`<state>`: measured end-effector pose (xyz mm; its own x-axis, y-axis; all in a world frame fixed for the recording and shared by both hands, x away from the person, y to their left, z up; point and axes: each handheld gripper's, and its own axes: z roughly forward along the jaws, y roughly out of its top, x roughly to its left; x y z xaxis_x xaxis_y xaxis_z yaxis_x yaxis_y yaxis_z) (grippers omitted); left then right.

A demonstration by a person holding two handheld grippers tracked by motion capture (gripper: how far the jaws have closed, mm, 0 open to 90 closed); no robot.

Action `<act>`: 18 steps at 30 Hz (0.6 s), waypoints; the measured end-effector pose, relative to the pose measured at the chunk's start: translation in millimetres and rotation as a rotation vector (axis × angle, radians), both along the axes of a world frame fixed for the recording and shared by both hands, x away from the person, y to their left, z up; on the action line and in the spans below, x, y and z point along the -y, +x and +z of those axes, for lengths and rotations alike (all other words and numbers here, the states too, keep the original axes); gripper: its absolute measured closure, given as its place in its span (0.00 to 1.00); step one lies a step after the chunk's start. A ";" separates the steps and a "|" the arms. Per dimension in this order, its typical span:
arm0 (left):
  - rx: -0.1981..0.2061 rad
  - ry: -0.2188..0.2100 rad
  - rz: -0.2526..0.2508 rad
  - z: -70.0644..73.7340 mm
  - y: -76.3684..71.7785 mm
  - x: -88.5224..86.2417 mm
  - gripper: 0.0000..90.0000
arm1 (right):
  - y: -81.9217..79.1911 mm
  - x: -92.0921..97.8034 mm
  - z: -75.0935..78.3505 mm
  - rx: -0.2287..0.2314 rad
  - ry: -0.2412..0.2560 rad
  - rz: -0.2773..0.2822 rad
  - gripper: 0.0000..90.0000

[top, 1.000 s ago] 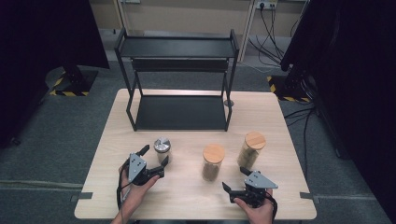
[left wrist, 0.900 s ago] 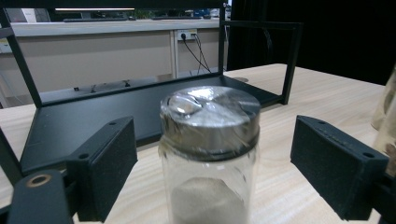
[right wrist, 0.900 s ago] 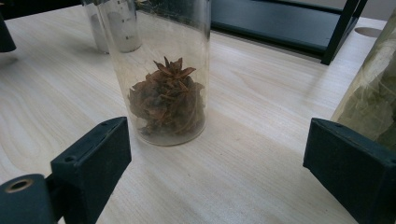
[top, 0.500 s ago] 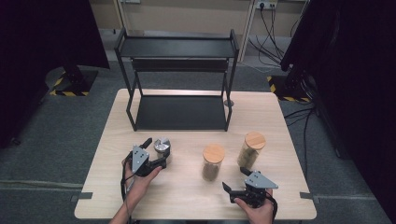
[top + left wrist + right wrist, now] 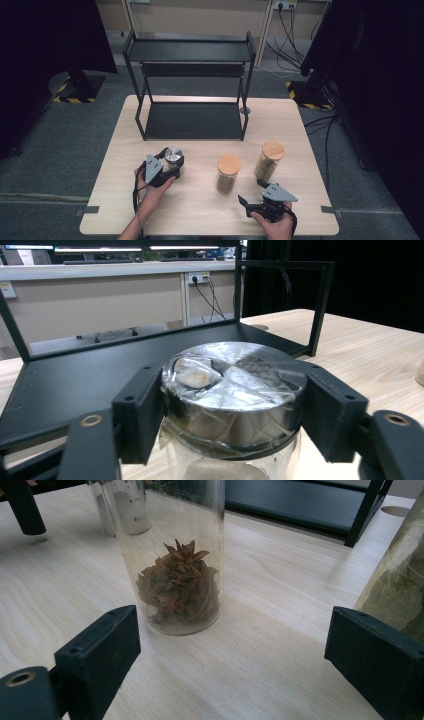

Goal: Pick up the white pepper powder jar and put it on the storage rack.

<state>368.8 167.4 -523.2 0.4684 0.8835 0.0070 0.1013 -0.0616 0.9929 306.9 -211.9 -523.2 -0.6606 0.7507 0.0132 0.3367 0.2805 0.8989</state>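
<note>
Grey carpet and dark curtains are surrounding a pale wooden table (image 5: 200, 210), on whose far half a black two-tier metal rack (image 5: 192, 50) is standing.

Three containers are being kept on the near half of the table. A small clear glass jar with a shiny silver metal lid (image 5: 173, 155) is standing at the left, just in front of the rack; in the left gripper view its lid (image 5: 232, 385) is seen wrapped in clear film, and the contents below cannot be told. A short clear glass jar with a round wooden lid (image 5: 228, 172) is standing in the middle, and a heap of brown star anise (image 5: 180, 587) is lying at its bottom. A taller clear glass jar with a wooden lid (image 5: 270, 160) is standing to the right, and it is filled with pale green dried leaves (image 5: 400, 595).

The silver-lidded jar is being flanked at its lid by the left gripper (image 5: 167, 165), whose black jaws are set on either side of the lid and look to be touching it. The right gripper (image 5: 248, 198) is being held low near the table's front edge, its jaws spread wide with nothing between them, pointed toward the star anise jar and well short of it.
</note>
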 end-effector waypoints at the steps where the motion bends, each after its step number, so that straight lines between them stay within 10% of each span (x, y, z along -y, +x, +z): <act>1: 0.000 -0.003 -0.002 0.0 0.4 -0.2 0.37 | 0.0 0.0 0.0 0.000 0.000 0.000 0.09; 18: 0.003 -0.025 0.021 8.8 3.5 -5.6 0.39 | 0.0 0.3 0.0 -0.002 0.001 0.006 0.09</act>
<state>372.3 173.0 -514.4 0.4494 0.8932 -0.0141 0.0993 -0.0343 0.9945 306.9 -212.1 -523.2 -0.6648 0.7469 0.0155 0.3368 0.2812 0.8986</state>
